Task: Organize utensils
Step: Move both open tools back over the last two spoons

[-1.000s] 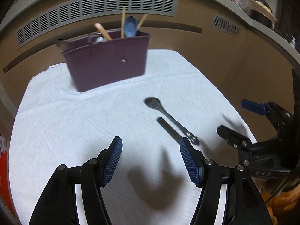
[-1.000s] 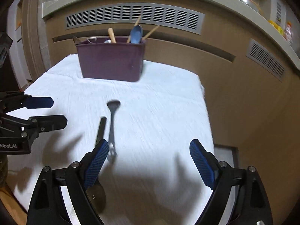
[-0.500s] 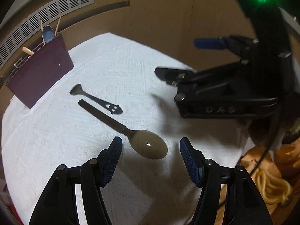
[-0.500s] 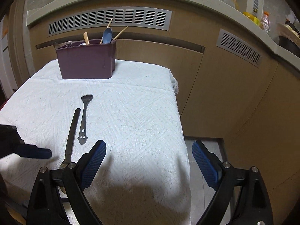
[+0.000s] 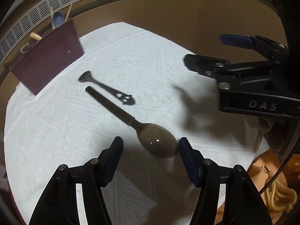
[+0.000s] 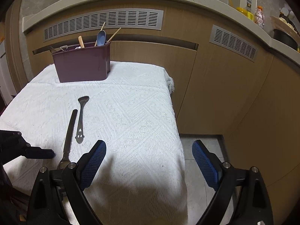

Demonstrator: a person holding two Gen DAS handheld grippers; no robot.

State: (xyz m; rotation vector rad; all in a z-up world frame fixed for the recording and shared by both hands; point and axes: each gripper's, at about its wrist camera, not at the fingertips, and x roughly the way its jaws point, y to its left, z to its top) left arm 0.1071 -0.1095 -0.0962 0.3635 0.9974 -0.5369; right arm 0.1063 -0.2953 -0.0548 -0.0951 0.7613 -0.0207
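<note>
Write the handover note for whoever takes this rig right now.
Left gripper: open, jaws either side of the big spoon's bowl, not gripping.
Right gripper: open, empty, over the cloth's edge.
Big spoon and small spoon lie side by side on the cloth.
Done: several utensils stand in the maroon holder.
Left: put both spoons in it.

Low table draped in a white textured cloth [image 6: 131, 112], fringe at its far right corner. At the far left stands a maroon utensil caddy [image 6: 82, 65]. Left of centre lie a long dark-handled spoon [image 5: 131, 120], bowl nearest, and just beside it a short flat metal utensil [image 5: 110, 91] with cut-outs.
</note>
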